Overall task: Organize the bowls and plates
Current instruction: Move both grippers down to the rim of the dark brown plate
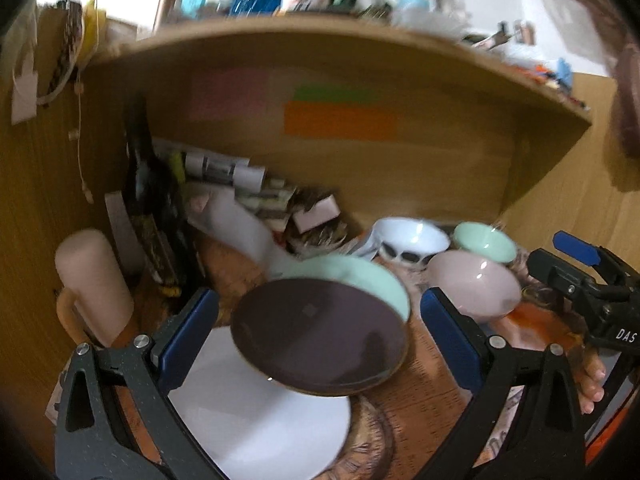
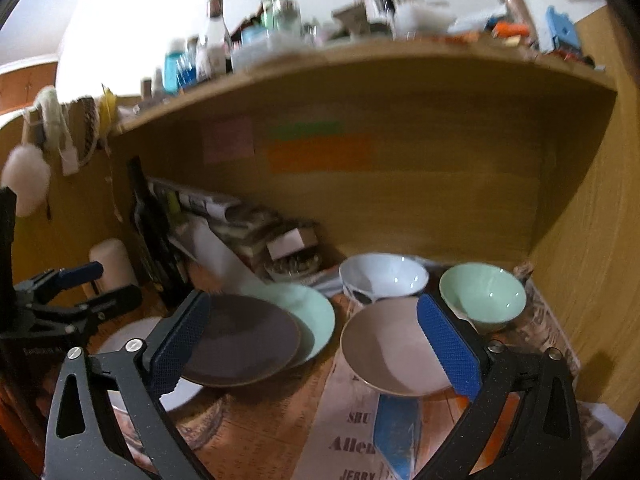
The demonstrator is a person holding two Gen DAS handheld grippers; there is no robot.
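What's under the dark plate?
The dark plate overlaps a mint plate behind it and a white plate in front. Where they overlap, both are hidden, so whether it rests on them or anything else lies beneath is unclear.

The bottles (image 2: 216, 40) on the far shelf (image 2: 360, 64) are blurred beyond telling. The brown plate (image 1: 320, 336) hides part of the mint plate (image 1: 360, 276) and white plate (image 1: 260, 420), whose near rim the edge cuts off.

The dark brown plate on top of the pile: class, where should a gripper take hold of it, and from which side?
Grip the near rim of the dark brown plate, coming in low from the front. That edge overhangs the white plate beneath, leaving room for a jaw underneath; its far side lies on the mint green plate.
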